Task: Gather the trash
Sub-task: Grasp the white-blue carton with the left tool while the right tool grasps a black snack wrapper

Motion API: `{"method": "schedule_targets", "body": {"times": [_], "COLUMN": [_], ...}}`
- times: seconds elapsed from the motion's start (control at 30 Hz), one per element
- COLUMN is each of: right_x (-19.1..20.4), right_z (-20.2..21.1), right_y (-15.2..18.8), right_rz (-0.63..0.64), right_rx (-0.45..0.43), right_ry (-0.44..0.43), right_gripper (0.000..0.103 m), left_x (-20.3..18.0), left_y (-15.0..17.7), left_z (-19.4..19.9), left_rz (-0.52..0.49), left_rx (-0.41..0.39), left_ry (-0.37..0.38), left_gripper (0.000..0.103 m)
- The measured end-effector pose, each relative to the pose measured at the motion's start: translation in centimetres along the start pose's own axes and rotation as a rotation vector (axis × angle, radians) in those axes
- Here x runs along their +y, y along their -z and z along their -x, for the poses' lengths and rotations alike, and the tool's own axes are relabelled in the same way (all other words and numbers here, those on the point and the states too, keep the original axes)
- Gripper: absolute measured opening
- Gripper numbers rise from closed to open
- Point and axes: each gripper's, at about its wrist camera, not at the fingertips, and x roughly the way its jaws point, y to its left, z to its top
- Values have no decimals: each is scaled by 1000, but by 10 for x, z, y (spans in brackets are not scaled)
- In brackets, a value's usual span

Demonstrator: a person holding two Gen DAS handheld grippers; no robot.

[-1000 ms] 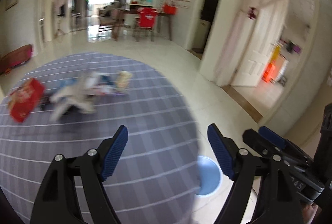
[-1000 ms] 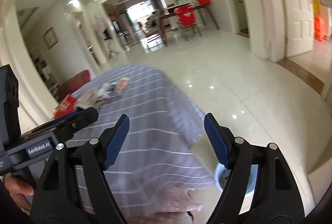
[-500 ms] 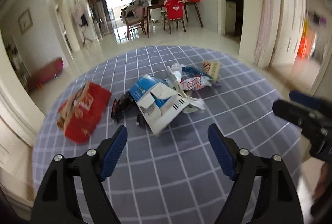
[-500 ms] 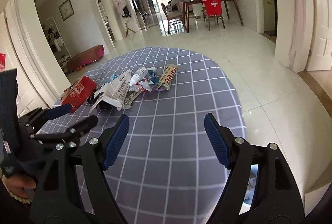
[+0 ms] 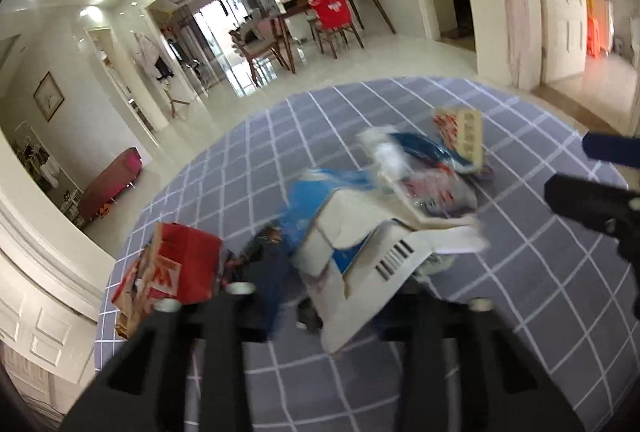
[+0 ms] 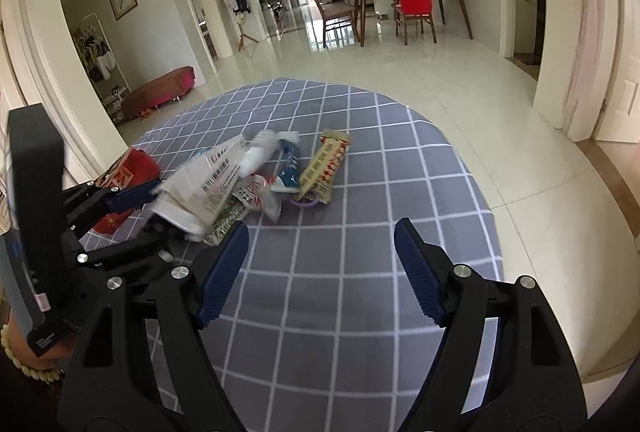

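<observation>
Right wrist view: a round table (image 6: 360,272) in grey checked cloth stands on a glossy tiled floor (image 6: 460,80), a dining set far behind.
Trash lies heaped toward the table's left edge: a red carton (image 6: 132,168) outermost, then a white printed box (image 6: 208,184), crumpled wrappers (image 6: 260,192), and a yellow snack wrapper (image 6: 325,164) with its long axis running toward the far edge. Left tongs (image 6: 150,210) sit around the white box (image 5: 360,252); blur hides whether they grip it. Right tongs (image 6: 320,264) gape wide over bare cloth nearer the front edge.
</observation>
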Motion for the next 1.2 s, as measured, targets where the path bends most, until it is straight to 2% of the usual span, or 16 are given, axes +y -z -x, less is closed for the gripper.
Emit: {"method": "schedule_targets", "body": {"times": [0.1,0.2,0.3,0.43,0.53,0.73,0.8,0.87,1.0,1.03,1.1,1.2], "right_x": [10,22,36,47,62,93,107,116,124,124,122,118], "right_z": [-8,-16,-27,-36,-43,-62,-70,-74,-90,-95,-99,-97], "right_y": [-5,-9,-16,-25,-30,-25,-20,-17,-16,-16,-16,-12], "right_rz": [31,56,91,108,140,166,177,183,181,184,183,190], "right_rx": [8,17,29,40,62,135,154,141,170,180,182,183], "right_ry": [-14,-34,-50,-77,-120,-196,-175,-155,-60,-51,-56,-64], "right_gripper": [74,74,74,60,49,48,51,62,64,61,48,40], "left_x": [25,51,74,95,107,120,121,122,123,122,124,124], "left_y": [2,9,17,24,27,39,43,46,51,52,52,53], "left_z": [10,17,27,37,43,50,48,47,48,49,50,53], "left_rz": [132,248,351,431,465,497,505,512,518,519,520,520], "left_rx": [-27,-51,-81,-127,-145,-143,-135,-127,-112,-110,-111,-113], "left_ry": [68,73,111,98,87,69,68,67,66,71,73,78], "left_gripper": [7,6,6,5,5,5,6,6,6,5,6,6]}}
